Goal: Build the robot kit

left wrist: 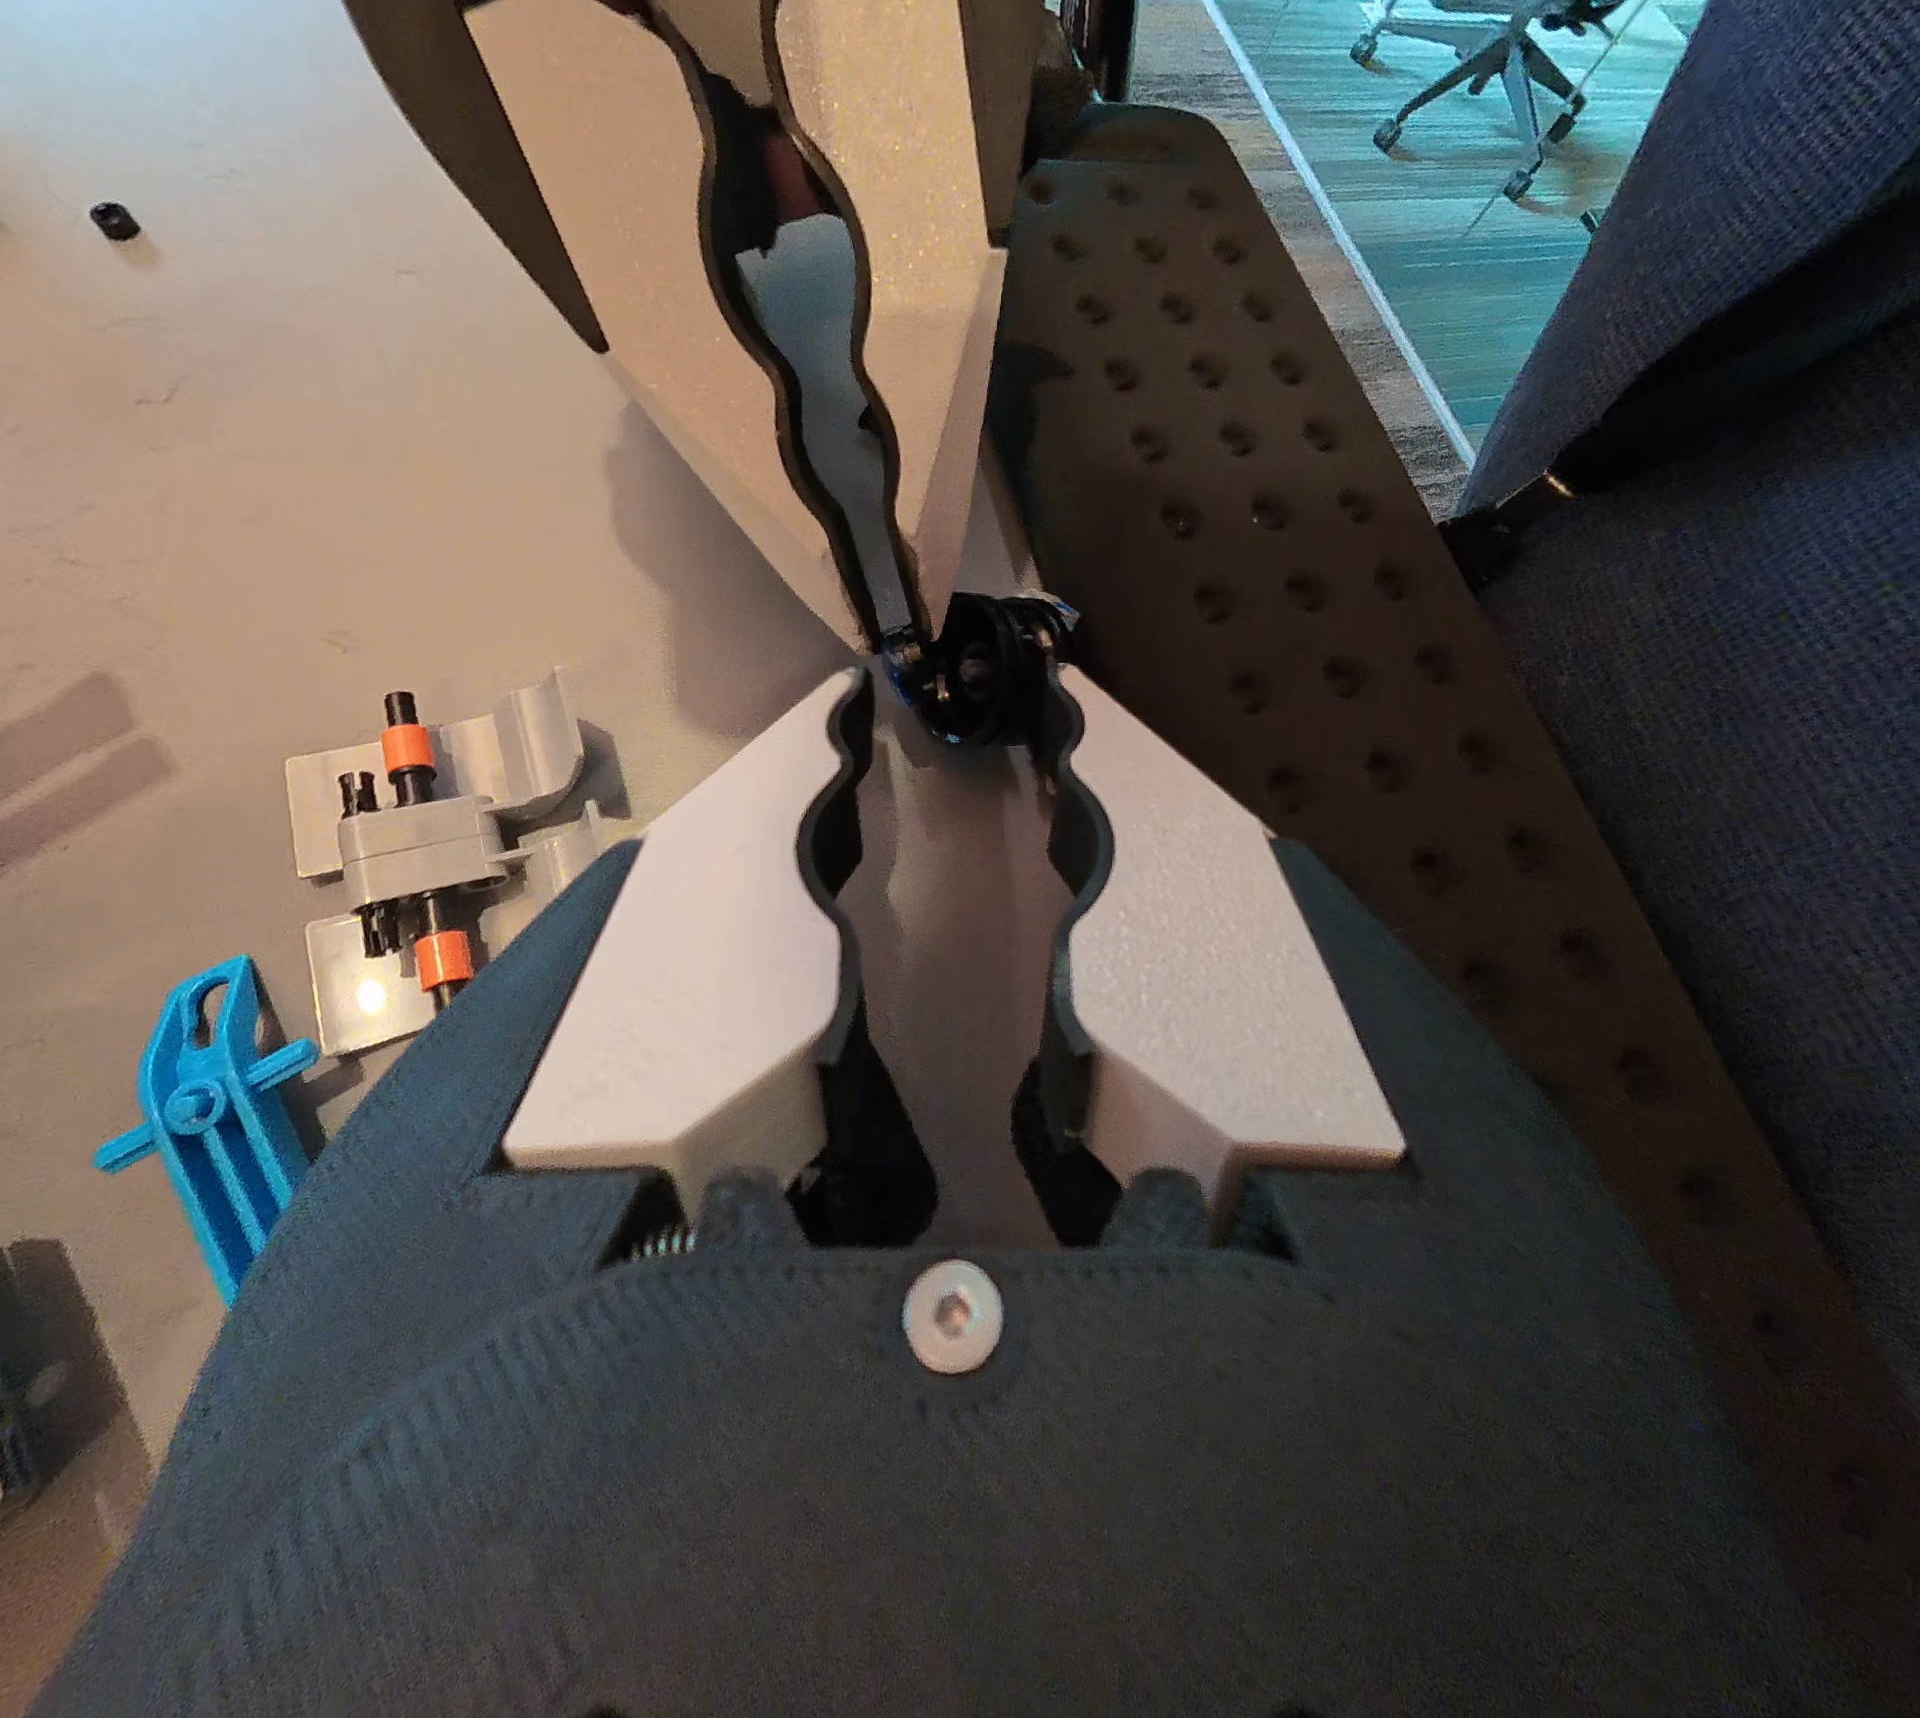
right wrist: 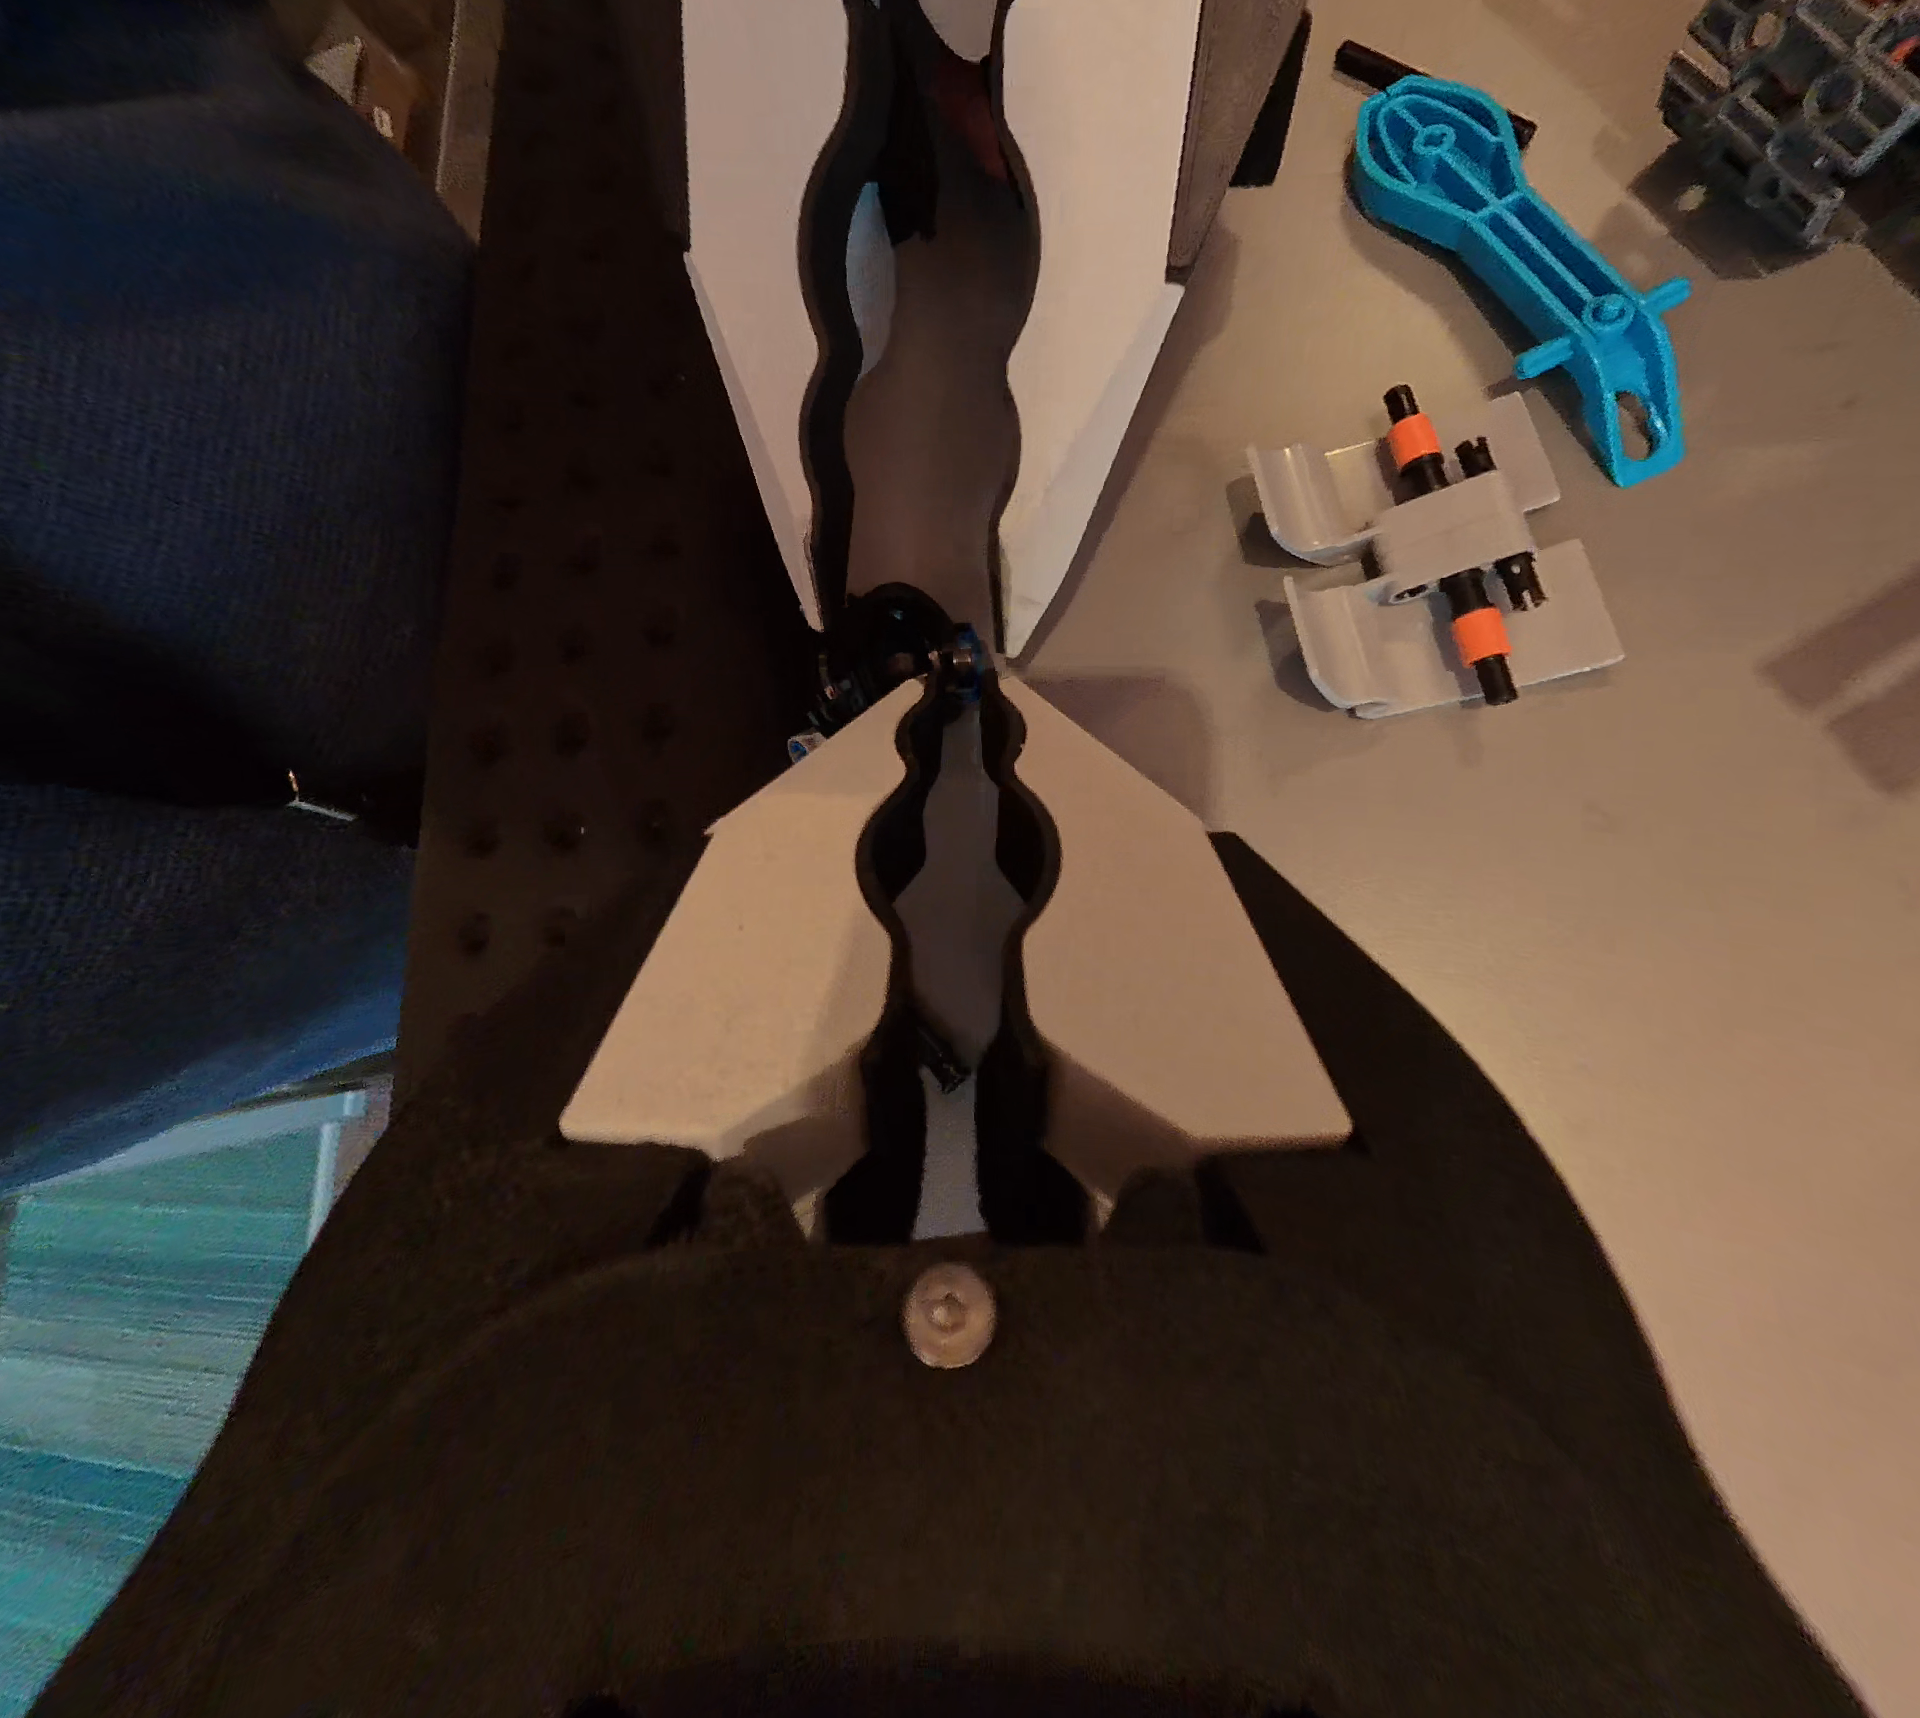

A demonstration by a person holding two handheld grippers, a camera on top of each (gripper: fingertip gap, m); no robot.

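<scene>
**Pinching a small black part between two grippers**

Meeting tip to tip above the table (left wrist: pixel 312 421), the left gripper (left wrist: pixel 961 712) clasped a small black wheel-like part (left wrist: pixel 977 660); the right gripper (right wrist: pixel 956 681) pinched its pin end. It looked light, rigid and slippery. Fingertips hid most of it.

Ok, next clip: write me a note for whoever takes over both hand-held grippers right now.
Left hand-held gripper: closed on a small black round part, beside the dark perforated plate.
Right hand-held gripper: tips pinched on a small black-and-blue piece that meets that part.
On the table, untouched: grey assembly with orange collars, with the blue tool beside it.
Whether the two held pieces are joined cannot be told.
</scene>
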